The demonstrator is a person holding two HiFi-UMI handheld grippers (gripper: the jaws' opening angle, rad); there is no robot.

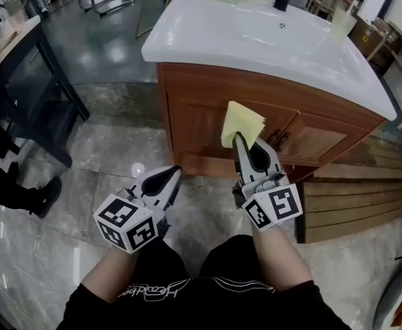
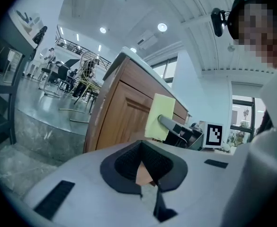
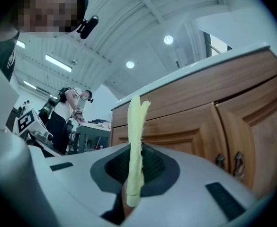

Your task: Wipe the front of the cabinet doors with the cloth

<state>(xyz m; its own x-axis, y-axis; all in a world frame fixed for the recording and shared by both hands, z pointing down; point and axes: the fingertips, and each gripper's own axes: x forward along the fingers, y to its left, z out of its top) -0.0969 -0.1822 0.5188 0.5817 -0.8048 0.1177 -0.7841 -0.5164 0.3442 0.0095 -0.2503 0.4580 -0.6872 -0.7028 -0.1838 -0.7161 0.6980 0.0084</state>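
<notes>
The right tool is clamped on the yellow cloth. It pinches the lower edge, so most of the sheet stands free above the tips, at the centre of the head view. In the right gripper view the cloth shows edge-on between the closed jaws. It hangs in front of the wooden cabinet doors, over the door panel just left of centre. I cannot tell whether it already touches the wood.

The left tool sits at lower left of the head view, low and well away from the wood. Its jaws are together and carry nothing.

The wiping looks about to start or barely under way. To do it well, the flat of the cloth, not its edge, should probably meet the panel, so the right wrist would need to turn until the free flap lies against the wood. Pressing with the flap alone keeps the hard tips off the finish. Long overlapping strokes from just under the white bench top downward would cover the recessed frame. The paired handles, right of centre, could snag the loose corner, so work around them slowly.
</notes>
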